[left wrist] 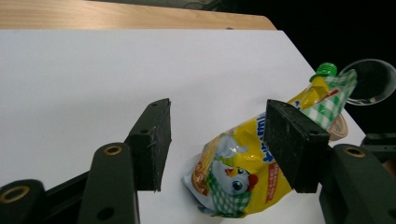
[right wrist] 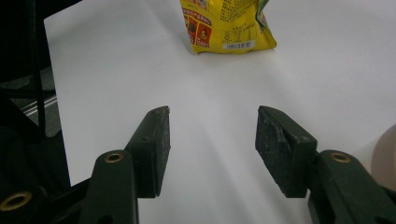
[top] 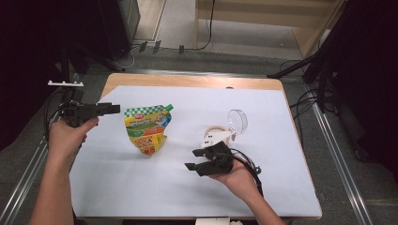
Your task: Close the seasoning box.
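Yellow-and-green printed plastic pouch (top: 146,129) with a green screw cap is the thing nearest our claws, and it lies flat on the white sheet covering the wooden tabletop (top: 187,80). Starting at the left, we hold the left claw (top: 116,108) level, its tips just beside the pouch's upper left corner and pointing at it. In the left gripper view that claw (left wrist: 217,140) stands spread, the pads pressing on nothing; the pouch (left wrist: 243,175) lies on the sheet beyond the jaws, partly behind the right one, with its green cap (left wrist: 325,70) at the far end. Moving right past the pouch, we see the right claw (top: 193,159) low over the sheet, well apart from the pouch and pointing back toward it. In the right gripper view this claw (right wrist: 212,149) is spread too, with bare white sheet between its jaws and the pouch's bottom edge (right wrist: 226,28) farther ahead. Just behind the right claw sit a roll of beige tape (top: 217,130) and a small white block (top: 212,138). Beyond those stands a clear round plastic lid (top: 238,120).
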Tool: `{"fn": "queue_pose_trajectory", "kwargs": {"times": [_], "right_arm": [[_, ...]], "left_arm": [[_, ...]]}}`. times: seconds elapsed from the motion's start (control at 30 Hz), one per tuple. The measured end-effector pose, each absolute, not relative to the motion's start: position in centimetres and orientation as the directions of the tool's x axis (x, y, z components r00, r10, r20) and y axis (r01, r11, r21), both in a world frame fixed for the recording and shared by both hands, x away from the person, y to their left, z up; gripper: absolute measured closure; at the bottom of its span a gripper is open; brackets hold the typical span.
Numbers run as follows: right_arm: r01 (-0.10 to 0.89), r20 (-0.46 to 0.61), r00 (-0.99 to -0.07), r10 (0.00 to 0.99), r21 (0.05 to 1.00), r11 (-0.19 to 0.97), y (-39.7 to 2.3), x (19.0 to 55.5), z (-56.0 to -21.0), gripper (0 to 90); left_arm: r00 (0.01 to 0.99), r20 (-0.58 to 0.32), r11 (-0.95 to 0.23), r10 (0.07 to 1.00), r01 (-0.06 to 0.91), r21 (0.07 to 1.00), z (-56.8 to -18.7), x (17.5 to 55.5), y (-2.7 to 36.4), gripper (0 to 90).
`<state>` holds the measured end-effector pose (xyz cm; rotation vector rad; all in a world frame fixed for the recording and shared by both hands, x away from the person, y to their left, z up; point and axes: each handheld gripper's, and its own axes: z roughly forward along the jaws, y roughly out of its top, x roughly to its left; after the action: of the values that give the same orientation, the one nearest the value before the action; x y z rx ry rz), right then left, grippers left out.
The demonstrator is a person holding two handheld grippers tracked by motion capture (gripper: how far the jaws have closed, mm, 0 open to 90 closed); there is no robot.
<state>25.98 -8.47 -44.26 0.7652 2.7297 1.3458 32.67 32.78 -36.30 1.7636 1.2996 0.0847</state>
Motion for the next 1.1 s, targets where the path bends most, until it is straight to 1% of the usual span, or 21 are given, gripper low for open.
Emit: {"fn": "queue_pose_trajectory", "kwargs": {"times": [0.1,0.3,0.47,0.67,0.93,1.1], "right_arm": [[0.419,0.207,-0.882,0.423,0.754,0.506,-8.7,26.0,-43.8,46.5],[0.418,0.197,-0.878,0.437,0.761,0.496,-9.6,26.3,-42.8,47.8],[0.424,0.2,-0.873,0.446,0.764,0.487,-10.5,26.5,-41.6,49.6],[0.429,0.199,-0.867,0.457,0.765,0.481,-11.7,26.7,-40.2,50.8],[0.438,0.191,-0.855,0.483,0.764,0.474,-13.6,27.0,-39.1,52.7],[0.451,0.195,-0.837,0.511,0.774,0.444,-15.3,27.3,-38.1,55.3]], "left_arm": [[0.433,-0.418,-0.033,0.799,0.724,0.689,-36.9,33.0,32.7,42.0],[0.393,-0.399,-0.018,0.828,0.731,0.682,-38.1,33.5,32.5,45.9],[0.387,-0.404,-0.017,0.829,0.74,0.672,-39.1,33.7,32.3,46.0],[0.391,-0.418,-0.027,0.82,0.756,0.654,-39.8,34.0,31.8,42.0],[0.405,-0.415,-0.053,0.815,0.765,0.642,-40.1,34.3,31.0,39.7],[0.409,-0.415,-0.058,0.813,0.766,0.641,-40.1,34.3,30.8,39.7]]}}
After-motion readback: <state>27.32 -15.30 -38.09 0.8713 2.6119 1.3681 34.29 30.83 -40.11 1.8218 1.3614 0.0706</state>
